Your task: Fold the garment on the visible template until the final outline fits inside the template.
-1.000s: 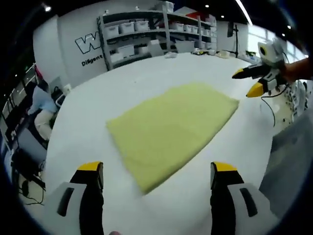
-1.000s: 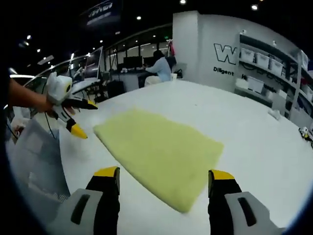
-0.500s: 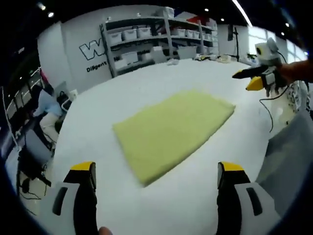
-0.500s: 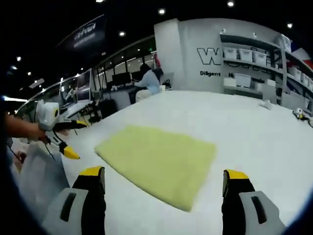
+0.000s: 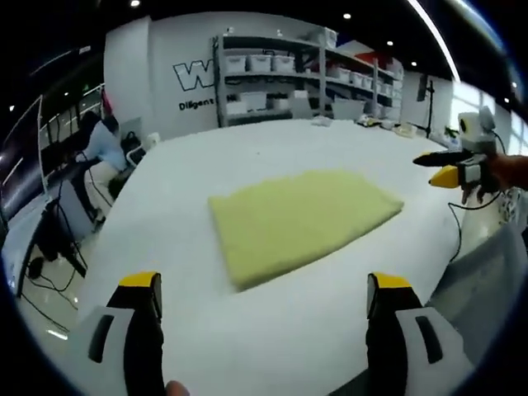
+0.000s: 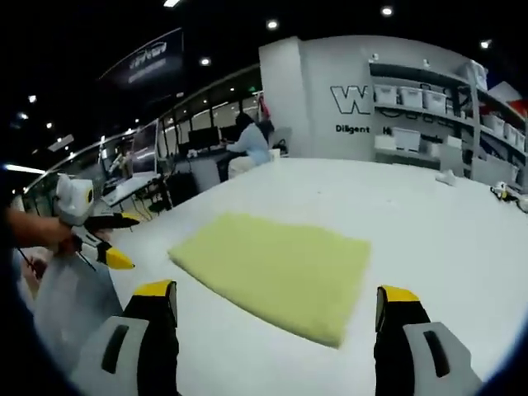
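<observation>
Lay flat near the middle of the broad white table (image 5: 165,247): a pale yellow, fleecy garment folded to a neat rectangle (image 5: 301,221). Held wide open and empty above the near edge, well apart from the cloth: left gripper (image 5: 262,330) and right gripper (image 6: 276,334). Judged finished, or close to it (no template outline could be made out). Best kept clear, then checked for stray corners.

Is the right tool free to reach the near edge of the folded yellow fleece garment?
Probably yes: the right tool is open, and only bare white table lies between it and the folded yellow fleece garment.
</observation>
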The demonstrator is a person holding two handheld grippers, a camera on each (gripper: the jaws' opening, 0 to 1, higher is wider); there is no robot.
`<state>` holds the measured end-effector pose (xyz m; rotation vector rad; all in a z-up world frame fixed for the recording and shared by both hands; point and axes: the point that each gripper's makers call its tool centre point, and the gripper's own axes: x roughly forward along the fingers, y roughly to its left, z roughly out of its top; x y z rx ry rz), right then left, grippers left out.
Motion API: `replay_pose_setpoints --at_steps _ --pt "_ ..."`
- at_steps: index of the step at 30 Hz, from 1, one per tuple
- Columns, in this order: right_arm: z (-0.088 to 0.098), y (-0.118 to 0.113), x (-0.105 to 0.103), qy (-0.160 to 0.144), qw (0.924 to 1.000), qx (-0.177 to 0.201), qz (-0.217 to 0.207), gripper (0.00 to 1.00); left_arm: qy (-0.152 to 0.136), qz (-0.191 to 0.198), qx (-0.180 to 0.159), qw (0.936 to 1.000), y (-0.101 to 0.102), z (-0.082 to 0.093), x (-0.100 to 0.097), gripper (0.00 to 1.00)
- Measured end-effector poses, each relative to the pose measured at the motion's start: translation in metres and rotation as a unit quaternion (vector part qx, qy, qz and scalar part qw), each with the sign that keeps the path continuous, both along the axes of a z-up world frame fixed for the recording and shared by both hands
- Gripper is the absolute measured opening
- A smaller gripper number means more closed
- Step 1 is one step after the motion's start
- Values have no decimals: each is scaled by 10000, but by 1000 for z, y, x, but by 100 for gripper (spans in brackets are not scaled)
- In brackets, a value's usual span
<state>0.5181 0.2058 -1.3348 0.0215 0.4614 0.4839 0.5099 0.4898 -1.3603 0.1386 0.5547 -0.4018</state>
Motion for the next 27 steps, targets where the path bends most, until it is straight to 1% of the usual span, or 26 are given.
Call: replay_pose_setpoints --at_steps 2,4,5,6,7,8,9,10,11,16,18,21,23,27 --pt "-9 -1 -3 73 9998 -147 78 99 8 26 -26 10000 0 -2 -3 99" --pt "-12 -3 -3 107 9998 -135 75 99 44 -44 -98 9999 -4 -5 -7 99" --pt "-13 -5 -4 136 9999 -78 36 99 -18 -166 -364 9992 -13 -3 -8 99" --pt "-13 -5 -4 168 9999 -1 14 99 -16 -224 -526 9984 -19 -3 -10 99" --pt "-12 -5 -4 179 9998 105 -6 99 68 -236 -489 9985 -18 -6 -12 99" --pt "-12 -6 -3 173 9996 232 -63 99 81 -311 -335 9989 -19 -7 -13 99" --pt "-14 -7 -3 200 9995 225 -66 99 -18 -373 -274 9989 -21 -4 -12 99" --pt "-17 -8 -3 250 9994 211 -60 99 -234 -435 -273 9984 -23 2 -9 99" --pt "-18 -8 -3 263 9994 201 -56 99 -224 -402 -307 9985 -23 2 -9 99" --pt "-22 -4 -5 324 9992 237 4 99 -377 -315 -453 9978 -18 8 -6 99" --pt "-27 -3 -8 354 9993 115 82 99 -382 -279 -496 9976 -18 8 -6 99" --pt "-35 -2 -11 419 9989 -46 184 99 -418 -286 -387 9980 -17 8 -6 99" --pt "-37 -1 -12 430 9987 -130 232 99 -473 -296 -354 9978 -17 9 -6 99" --pt "-35 0 -12 374 9985 -317 254 98 -541 -353 -138 9978 -18 7 -7 99"
